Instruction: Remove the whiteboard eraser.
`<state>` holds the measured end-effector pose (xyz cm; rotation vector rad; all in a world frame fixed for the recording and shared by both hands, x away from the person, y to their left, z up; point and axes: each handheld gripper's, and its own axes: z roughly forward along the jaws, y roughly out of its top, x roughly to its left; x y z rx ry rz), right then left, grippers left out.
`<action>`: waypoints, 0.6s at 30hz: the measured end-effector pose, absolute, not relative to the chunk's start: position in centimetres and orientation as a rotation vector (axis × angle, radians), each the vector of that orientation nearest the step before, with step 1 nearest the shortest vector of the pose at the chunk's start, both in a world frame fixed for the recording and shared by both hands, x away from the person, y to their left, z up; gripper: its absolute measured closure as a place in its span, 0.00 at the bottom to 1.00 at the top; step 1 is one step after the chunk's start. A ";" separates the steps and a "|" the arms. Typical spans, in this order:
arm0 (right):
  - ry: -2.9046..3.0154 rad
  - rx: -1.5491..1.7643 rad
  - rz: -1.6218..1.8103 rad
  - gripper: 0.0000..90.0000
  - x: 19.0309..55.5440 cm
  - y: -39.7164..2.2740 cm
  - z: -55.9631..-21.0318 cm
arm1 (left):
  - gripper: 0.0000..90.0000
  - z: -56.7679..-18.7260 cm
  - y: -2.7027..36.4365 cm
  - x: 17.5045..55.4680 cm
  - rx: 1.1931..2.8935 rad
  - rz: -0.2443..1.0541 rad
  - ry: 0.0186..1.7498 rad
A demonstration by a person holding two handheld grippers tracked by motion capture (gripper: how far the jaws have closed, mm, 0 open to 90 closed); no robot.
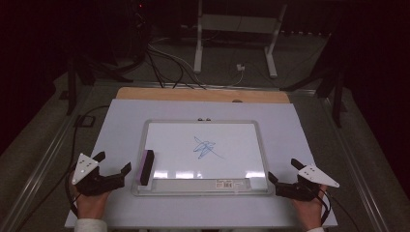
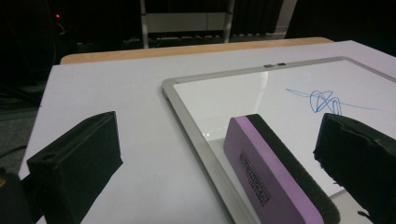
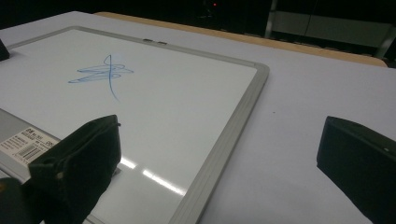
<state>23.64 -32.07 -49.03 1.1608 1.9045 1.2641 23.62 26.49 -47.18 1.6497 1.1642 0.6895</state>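
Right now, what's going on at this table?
A person holds a gripper in each hand at the near corners of a whiteboard lying flat on the table. The left gripper and right gripper both have open jaws and hold nothing. An eraser rests on the board's left edge, between the left jaws' line of sight. A blue scribble sits mid-board, unerased.

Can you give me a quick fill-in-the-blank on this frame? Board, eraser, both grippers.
1. The scribble on the whiteboard is drawn in ____ ink.
2. The eraser lies at the board's ____ edge, as the high view shows it.
3. The eraser's foam body is ____ with a black felt side.
4. The left gripper and right gripper both have their jaws ____, holding nothing.

Missing words: blue; left; purple; open
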 end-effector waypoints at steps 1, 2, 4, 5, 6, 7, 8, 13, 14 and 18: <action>1.905 1.160 1.263 0.00 23.6 -32.0 -49.0 | 0.02 -47.2 26.4 23.7 1.656 0.685 1.167; 1.906 1.159 1.264 0.00 23.6 -32.0 -49.0 | 0.02 -47.3 26.3 23.9 1.659 0.684 1.169; 1.906 1.160 1.262 0.00 23.6 -32.0 -49.0 | 0.02 -47.5 26.0 24.2 1.679 0.671 1.175; 1.906 1.160 1.261 0.00 23.6 -32.0 -49.0 | 0.02 -47.6 25.9 24.4 1.682 0.659 1.179; 1.907 1.161 1.260 0.00 23.6 -31.9 -49.0 | 0.02 -47.7 25.8 24.5 1.689 0.649 1.182; 1.908 1.161 1.260 0.00 23.6 -31.9 -49.0 | 0.02 -47.7 25.7 24.6 1.694 0.643 1.182; 1.908 1.159 1.260 0.00 23.6 -31.9 -49.0 | 0.02 -47.8 25.6 24.7 1.699 0.637 1.183; 1.908 1.157 1.262 0.00 23.6 -32.0 -49.0 | 0.02 -48.1 25.2 24.9 1.723 0.589 1.190; 1.908 1.157 1.262 0.00 23.6 -32.0 -49.0 | 0.02 -48.2 25.2 25.0 1.727 0.580 1.191; 1.906 1.159 1.260 0.00 23.6 -32.0 -49.0 | 0.03 -48.4 25.0 25.1 1.743 0.562 1.197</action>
